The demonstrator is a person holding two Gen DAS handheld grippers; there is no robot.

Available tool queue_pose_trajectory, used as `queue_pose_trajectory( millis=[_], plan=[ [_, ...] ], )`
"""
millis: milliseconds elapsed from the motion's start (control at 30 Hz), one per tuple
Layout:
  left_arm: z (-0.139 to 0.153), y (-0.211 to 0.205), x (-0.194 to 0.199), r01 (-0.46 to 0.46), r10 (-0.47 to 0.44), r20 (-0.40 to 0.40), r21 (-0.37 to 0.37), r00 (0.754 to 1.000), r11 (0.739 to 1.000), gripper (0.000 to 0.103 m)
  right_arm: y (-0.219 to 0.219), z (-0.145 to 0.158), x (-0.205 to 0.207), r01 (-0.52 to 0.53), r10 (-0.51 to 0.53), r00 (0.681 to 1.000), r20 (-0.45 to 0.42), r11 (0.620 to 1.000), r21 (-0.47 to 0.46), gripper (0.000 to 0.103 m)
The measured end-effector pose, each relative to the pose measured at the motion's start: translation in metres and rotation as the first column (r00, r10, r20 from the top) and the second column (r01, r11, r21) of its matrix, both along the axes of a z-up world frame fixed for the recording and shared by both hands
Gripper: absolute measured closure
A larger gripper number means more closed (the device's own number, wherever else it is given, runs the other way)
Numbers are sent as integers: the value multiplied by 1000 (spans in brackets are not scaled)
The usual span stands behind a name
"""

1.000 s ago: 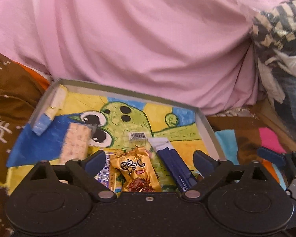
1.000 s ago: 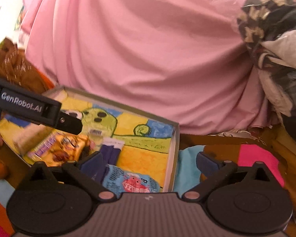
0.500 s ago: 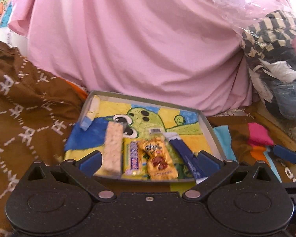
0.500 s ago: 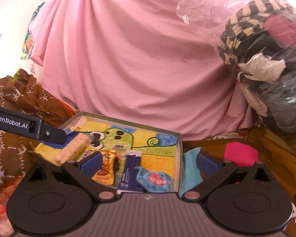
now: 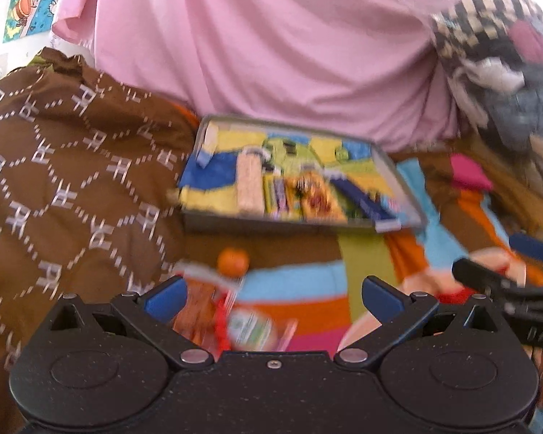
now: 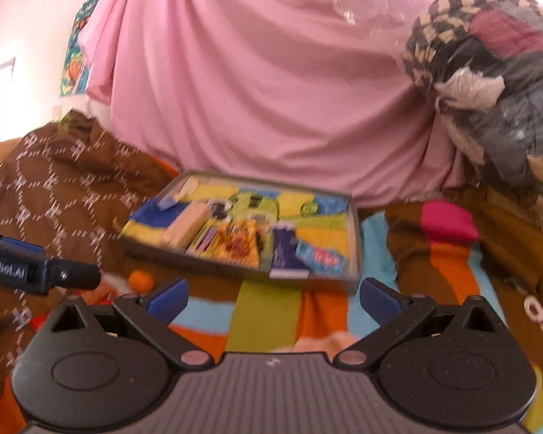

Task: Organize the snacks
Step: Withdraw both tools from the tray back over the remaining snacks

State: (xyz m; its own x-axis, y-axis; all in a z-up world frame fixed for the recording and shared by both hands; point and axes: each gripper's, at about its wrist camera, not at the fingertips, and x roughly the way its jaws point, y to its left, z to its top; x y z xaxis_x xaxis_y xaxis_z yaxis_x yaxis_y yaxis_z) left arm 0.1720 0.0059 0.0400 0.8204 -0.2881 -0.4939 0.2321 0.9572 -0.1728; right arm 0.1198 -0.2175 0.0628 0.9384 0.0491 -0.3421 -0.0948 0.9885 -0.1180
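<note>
A: Hovering both grippers short of the tray (image 6: 354,242), nothing held. Left gripper (image 5: 273,294) spread wide and empty, right gripper (image 6: 273,294) the same.

B: Progress?

A: Mostly done, I'd judge. Five snacks sit side by side in the tray at 12 o'clock from my right fingers: pale bar (image 6: 184,226), purple-yellow bar (image 6: 204,240), orange packet (image 6: 239,246), dark blue bar (image 6: 284,253), light blue packet (image 6: 320,258).

B: What's left?

A: A red-orange packet (image 5: 231,320) lies on the striped blanket (image 6: 264,311) right between my left fingers, outside the tray. A small orange ball (image 5: 232,260) at 11 o'clock just past it; can't tell if it's a snack. Blurry frames.

B: Orientation?

A: Tray bars run long axis near-to-far, roughly 6 to 12 o'clock, ends fanning slightly; the dark blue bar's near end overhangs the front rim. The loose packet's axis looks about 7 to 1, but blur makes that unsure.
</note>
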Motion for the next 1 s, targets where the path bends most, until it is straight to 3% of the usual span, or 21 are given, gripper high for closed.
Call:
queue_pose_trajectory(
  millis=[400,700,1000],
  plan=[
    [-42,21,-52,20,-12,-112,65,994,998,1,17,-41,-42,-74,72,985,-159,997,-4,0],
    [-60,34,-61,1,13,-195,68,981,998,1,34,-63,-50,-150,142,948,-286,989,-7,0],
    [-58,44,-57,-9,29,-211,91,977,996,1,46,-73,-45,-187,178,925,-335,982,4,0]
  ],
)
